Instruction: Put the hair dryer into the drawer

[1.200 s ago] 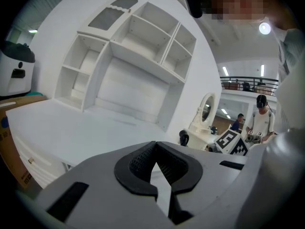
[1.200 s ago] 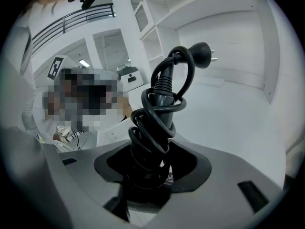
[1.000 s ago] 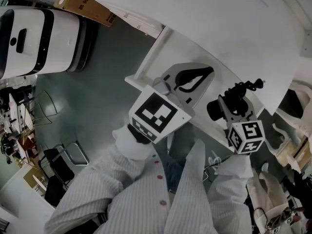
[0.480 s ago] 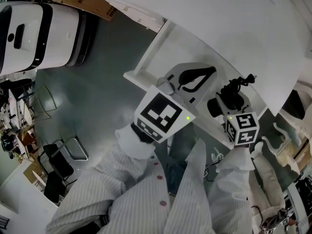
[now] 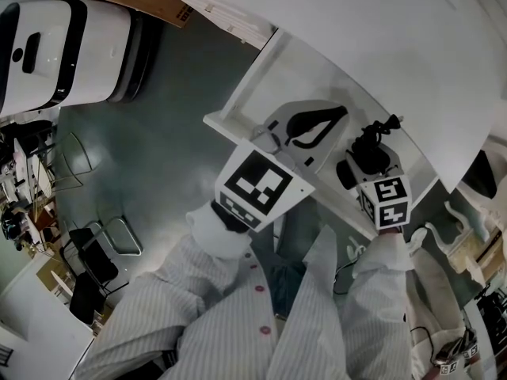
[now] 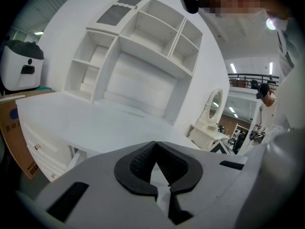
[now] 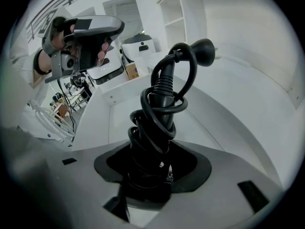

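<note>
The black hair dryer [image 7: 159, 113], its cord wound round the handle and the plug sticking up, stands between the jaws of my right gripper [image 7: 152, 173], which is shut on it. In the head view the hair dryer [image 5: 371, 155] and right gripper [image 5: 366, 169] hang over the right part of the open white drawer [image 5: 245, 85]. My left gripper [image 5: 337, 117] is over the drawer's middle, shut with nothing in it; its black pads [image 6: 138, 161] meet at the tip. The drawer's wall [image 7: 102, 116] shows below the dryer.
The white desk top [image 5: 380, 38] runs above the drawer. A white-and-black appliance [image 5: 55, 54] and a cardboard box [image 5: 146, 6] stand at the upper left on the grey floor. A white shelf unit [image 6: 143, 46] sits on the desk; a vanity mirror [image 6: 214, 106] stands beyond.
My right gripper has carried the hair dryer a little up and left, further over the drawer. The left gripper has hardly moved.
</note>
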Demonstrator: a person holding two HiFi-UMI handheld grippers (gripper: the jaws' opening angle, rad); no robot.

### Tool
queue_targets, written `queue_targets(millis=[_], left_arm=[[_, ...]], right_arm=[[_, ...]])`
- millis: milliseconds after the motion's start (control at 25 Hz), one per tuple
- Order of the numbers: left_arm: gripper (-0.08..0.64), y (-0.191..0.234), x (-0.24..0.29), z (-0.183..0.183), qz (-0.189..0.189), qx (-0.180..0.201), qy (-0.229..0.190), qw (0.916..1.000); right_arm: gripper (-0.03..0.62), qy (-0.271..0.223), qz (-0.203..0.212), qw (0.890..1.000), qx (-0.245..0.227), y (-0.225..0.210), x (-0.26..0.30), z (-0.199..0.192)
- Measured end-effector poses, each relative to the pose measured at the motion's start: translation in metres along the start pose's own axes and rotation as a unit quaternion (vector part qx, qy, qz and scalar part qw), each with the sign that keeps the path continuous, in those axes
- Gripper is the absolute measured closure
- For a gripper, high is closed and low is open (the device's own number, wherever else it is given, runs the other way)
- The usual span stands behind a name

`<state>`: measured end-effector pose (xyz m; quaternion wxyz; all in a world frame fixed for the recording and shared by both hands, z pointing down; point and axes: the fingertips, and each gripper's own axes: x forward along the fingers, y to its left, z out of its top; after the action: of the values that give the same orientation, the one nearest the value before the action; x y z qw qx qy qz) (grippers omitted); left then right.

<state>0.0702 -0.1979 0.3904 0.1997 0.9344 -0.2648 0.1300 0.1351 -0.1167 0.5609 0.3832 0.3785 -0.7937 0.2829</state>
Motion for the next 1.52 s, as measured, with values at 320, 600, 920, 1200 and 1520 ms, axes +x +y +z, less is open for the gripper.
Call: queue_targets(millis=[320, 600, 920, 1200, 1520], left_arm=[[0.549, 0.004, -0.004, -0.001, 0.002, -0.005, -0.002, 1.0], [0.549, 0.013, -0.007, -0.002, 0.01, -0.008, -0.003, 0.9999], [0.549, 0.023, -0.014, -0.005, 0.02, -0.019, -0.006, 0.9996], [0.549, 0.032, -0.022, -0.007, 0.031, -0.023, -0.008, 0.9992], [0.549, 0.036, -0.024, -0.016, 0.035, -0.027, -0.004, 0.999]], right_arm=[[0.379, 0.026, 0.001, 0.999, -0.029, 0.007, 0.015, 0.004], [0.379, 0.046, -0.002, 0.998, -0.039, 0.009, 0.028, 0.005], [0.379, 0.106, -0.009, 0.992, -0.071, 0.016, 0.046, 0.0], [0.379, 0.161, -0.019, 0.978, -0.135, 0.019, 0.055, -0.013], [0.379, 0.197, -0.017, 0.97, -0.145, 0.016, 0.066, -0.023]])
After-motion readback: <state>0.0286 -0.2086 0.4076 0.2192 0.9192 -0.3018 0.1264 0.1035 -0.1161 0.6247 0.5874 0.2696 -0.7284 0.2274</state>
